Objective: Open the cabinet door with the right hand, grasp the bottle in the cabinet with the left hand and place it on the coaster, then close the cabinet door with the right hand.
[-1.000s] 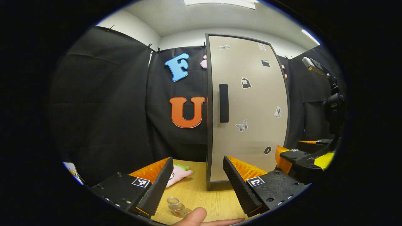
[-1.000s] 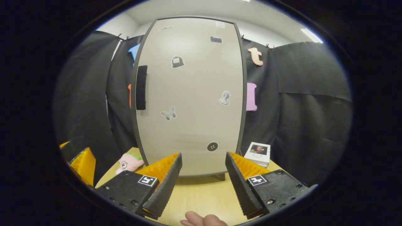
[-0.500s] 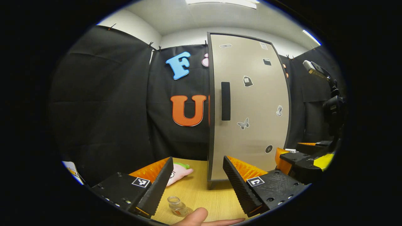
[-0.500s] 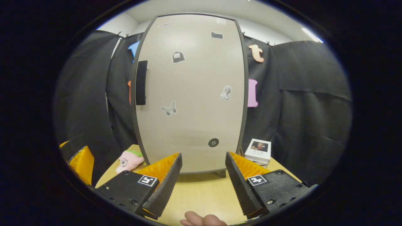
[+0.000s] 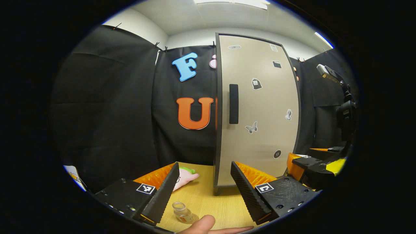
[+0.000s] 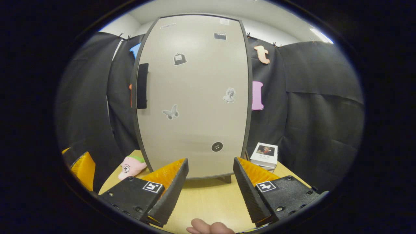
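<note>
Left gripper view: left gripper (image 5: 203,188) is spread wide and holds nothing, low over the table (image 5: 208,198). The bottle (image 5: 182,214) sits on the coaster (image 5: 191,218) at 6 o'clock, just beside the left finger, a fingertip (image 5: 203,223) next to it; over the last second it has slid slightly lower in frame, so the gripper is backing off after placing. Cabinet door (image 5: 256,110) at 1 o'clock looks flush shut, handle (image 5: 233,104) on its left edge. Right gripper (image 5: 320,164) sits at 4 o'clock; I can't tell its opening here. Pink plush (image 5: 186,177) lies behind. Right gripper view: right gripper (image 6: 209,187) is wide apart, empty, facing the door (image 6: 195,97), handle (image 6: 142,86) at 10 o'clock; door drifts slightly left versus earlier. Book (image 6: 264,153) at 4 o'clock. Judgement: task looks essentially finished, both grippers retreating.
</note>
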